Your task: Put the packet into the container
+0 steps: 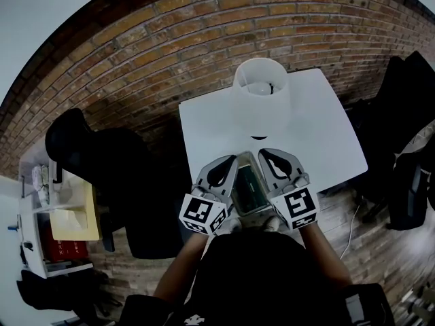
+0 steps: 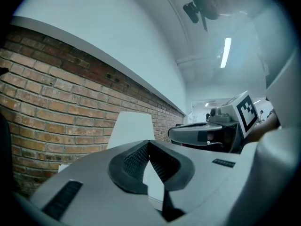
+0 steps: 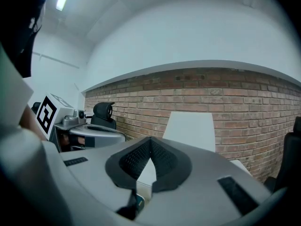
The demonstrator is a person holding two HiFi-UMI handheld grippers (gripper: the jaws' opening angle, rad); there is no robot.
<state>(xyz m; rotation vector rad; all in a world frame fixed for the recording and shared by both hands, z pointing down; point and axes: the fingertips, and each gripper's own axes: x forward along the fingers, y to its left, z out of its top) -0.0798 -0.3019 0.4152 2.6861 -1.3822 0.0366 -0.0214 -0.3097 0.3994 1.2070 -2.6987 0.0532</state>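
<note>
A white, tapered container [image 1: 259, 79] stands at the far edge of the white table [image 1: 319, 134]; it also shows ahead in both gripper views [image 2: 131, 128] [image 3: 190, 131]. The packet [image 1: 248, 187], clear with a dark green middle, sits between my two grippers near the table's front edge. My left gripper [image 1: 230, 161] [image 2: 149, 144] is to its left with jaw tips touching and nothing between them. On the packet's right, my right gripper [image 1: 268, 155] [image 3: 150, 140] is shut too. A teal corner of the packet [image 3: 137, 203] peeks below its jaws. Whether the packet rests on the table I cannot tell.
A brick wall [image 1: 204, 32] runs behind the table. A black chair [image 1: 102, 155] stands left of it, and a white shelf unit [image 1: 58, 226] with small items is further left. Dark bags or chairs [image 1: 408, 114] crowd the right side. The floor is wooden.
</note>
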